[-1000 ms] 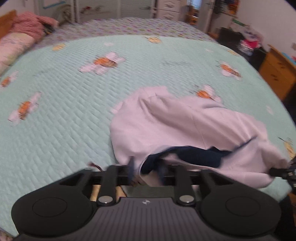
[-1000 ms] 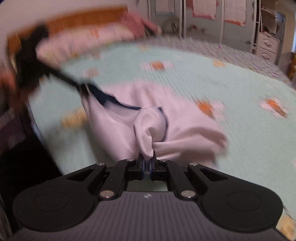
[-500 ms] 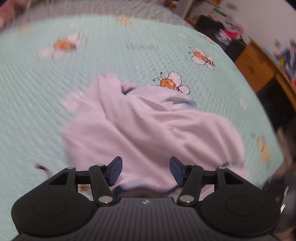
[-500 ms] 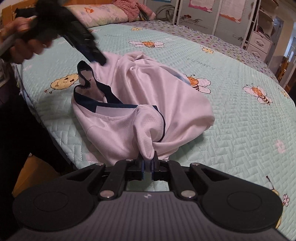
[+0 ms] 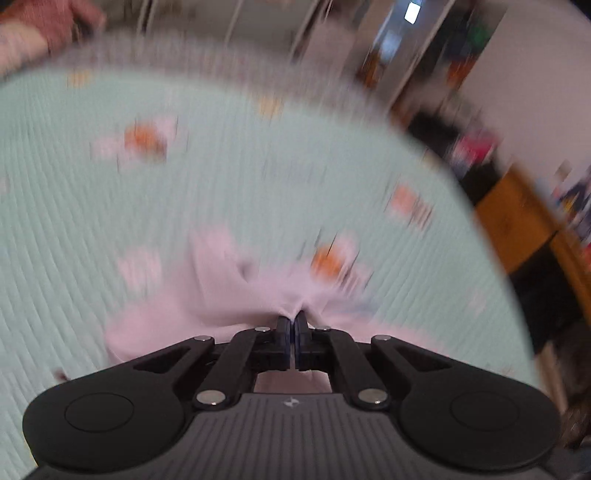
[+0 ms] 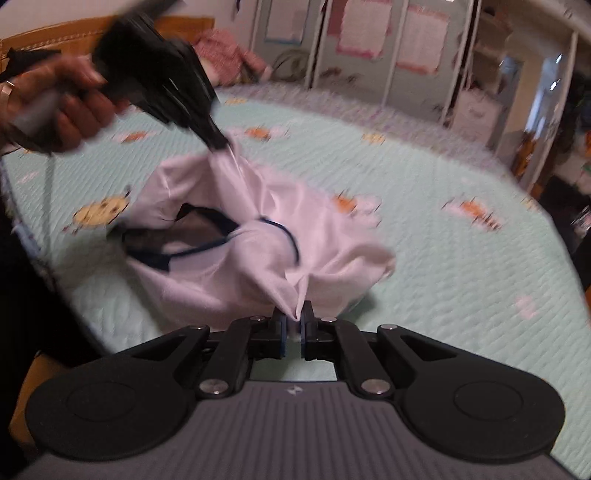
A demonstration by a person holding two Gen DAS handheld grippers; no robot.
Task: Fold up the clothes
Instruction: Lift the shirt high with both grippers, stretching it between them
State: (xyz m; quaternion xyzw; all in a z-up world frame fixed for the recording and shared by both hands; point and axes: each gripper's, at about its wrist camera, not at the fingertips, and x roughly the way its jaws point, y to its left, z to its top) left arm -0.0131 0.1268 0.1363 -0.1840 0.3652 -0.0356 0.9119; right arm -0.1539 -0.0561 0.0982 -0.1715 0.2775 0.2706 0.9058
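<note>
**Item: pale lilac shirt with navy trim, held at two points above a bed**

Shirt (image 6: 258, 236): light lilac-white knit, navy binding at the neck opening and along one edge. It sits bunched near the front edge of the bed, partly lifted off the cover. Its far side rests on the quilt; how the underside lies is hidden. In the left wrist view the shirt (image 5: 221, 295) is smeared by motion blur and shows only as a pale mass.

Right gripper (image 6: 293, 325): fingers drawn together on a twisted point of the shirt's near edge, fabric pinched between the blue pads.

Left gripper (image 6: 218, 142): seen from the right wrist view, raised above the shirt, its tip clamped on a peak of cloth that pulls up into a cone. In its own view the left gripper (image 5: 294, 332) has its fingers nearly touching, with fabric gathered at the tips.

Hand (image 6: 62, 107): wrapped round the left gripper's handle, cut off at the picture's left edge.

Quilt (image 6: 461, 266): mint-green, stitched, printed with orange bees and a yellow one.

Background: wardrobe doors (image 6: 369, 48) carrying pink sheets, their writing unreadable; wooden headboard (image 6: 55, 35). No legible brand anywhere; a small emblem on each gripper body is too small to read.
</note>
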